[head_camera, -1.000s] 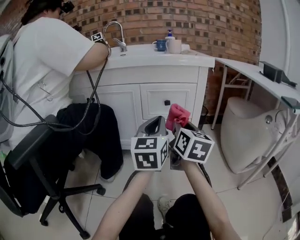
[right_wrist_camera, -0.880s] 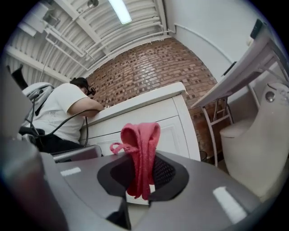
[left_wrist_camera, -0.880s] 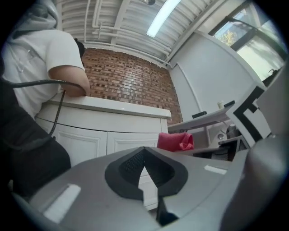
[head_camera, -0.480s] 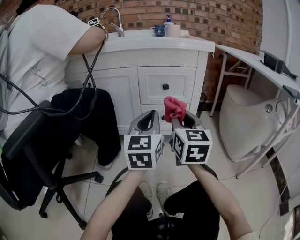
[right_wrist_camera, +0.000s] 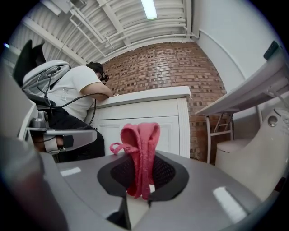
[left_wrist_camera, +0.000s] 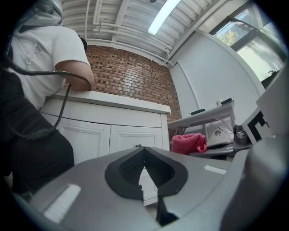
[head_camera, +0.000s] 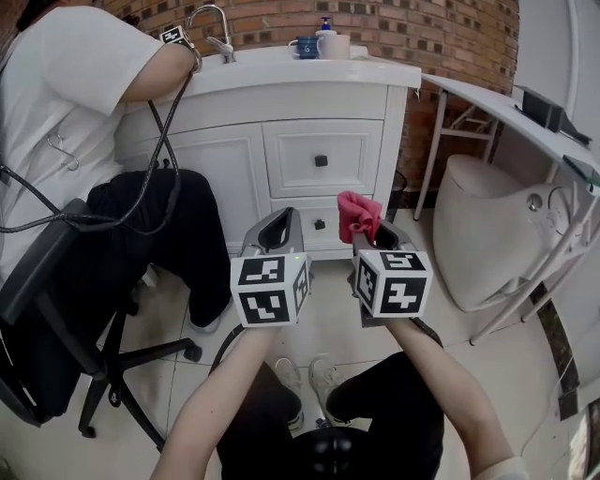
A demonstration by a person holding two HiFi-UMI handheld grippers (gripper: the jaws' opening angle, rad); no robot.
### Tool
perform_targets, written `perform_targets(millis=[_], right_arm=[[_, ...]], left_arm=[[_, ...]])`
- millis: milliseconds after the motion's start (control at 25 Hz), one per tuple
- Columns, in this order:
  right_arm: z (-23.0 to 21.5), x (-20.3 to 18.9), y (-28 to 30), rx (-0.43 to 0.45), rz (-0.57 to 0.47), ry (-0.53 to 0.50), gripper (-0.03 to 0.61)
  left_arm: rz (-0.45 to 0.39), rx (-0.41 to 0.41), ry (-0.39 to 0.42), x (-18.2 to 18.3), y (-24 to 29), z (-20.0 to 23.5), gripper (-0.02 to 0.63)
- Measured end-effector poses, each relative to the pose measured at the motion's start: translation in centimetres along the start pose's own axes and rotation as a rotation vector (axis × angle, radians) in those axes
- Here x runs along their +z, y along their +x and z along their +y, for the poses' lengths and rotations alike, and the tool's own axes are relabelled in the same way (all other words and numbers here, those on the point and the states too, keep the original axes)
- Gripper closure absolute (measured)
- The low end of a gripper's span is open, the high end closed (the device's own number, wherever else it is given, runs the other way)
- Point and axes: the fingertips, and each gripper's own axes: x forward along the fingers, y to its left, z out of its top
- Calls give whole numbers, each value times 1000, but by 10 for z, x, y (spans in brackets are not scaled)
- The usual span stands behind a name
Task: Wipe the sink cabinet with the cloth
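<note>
The white sink cabinet (head_camera: 319, 122) stands ahead, with black knobs on its drawers. It also shows in the left gripper view (left_wrist_camera: 122, 135) and the right gripper view (right_wrist_camera: 153, 117). A pink-red cloth (head_camera: 358, 212) sticks up bunched from my right gripper (head_camera: 367, 234), which is shut on it. In the right gripper view the cloth (right_wrist_camera: 140, 144) is pinched between the jaws of that gripper (right_wrist_camera: 141, 173). My left gripper (head_camera: 281, 220) is held beside it, shut and empty (left_wrist_camera: 143, 158). The cloth (left_wrist_camera: 188, 143) appears to its right. Both grippers hang short of the cabinet, above the floor.
Another person (head_camera: 75, 103) in a white shirt sits on a black office chair (head_camera: 56, 309) at the cabinet's left, one arm on the counter, cables hanging. A tap (head_camera: 211, 23), mug (head_camera: 303, 45) and cup (head_camera: 336, 45) stand on top. A white table (head_camera: 506, 117) and rounded white seat (head_camera: 487, 248) are at the right.
The two grippers have drawn apart sideways and sit lower in the view. The cabinet front shows more fully. The cloth stays held in the right gripper.
</note>
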Motion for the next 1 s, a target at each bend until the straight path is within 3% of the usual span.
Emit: perform_targets(millis=[1000], right_arm=[[-9, -2, -5, -13, -11, 10, 517]], left_arm=[[-6, 0, -1, 0, -1, -4, 598]])
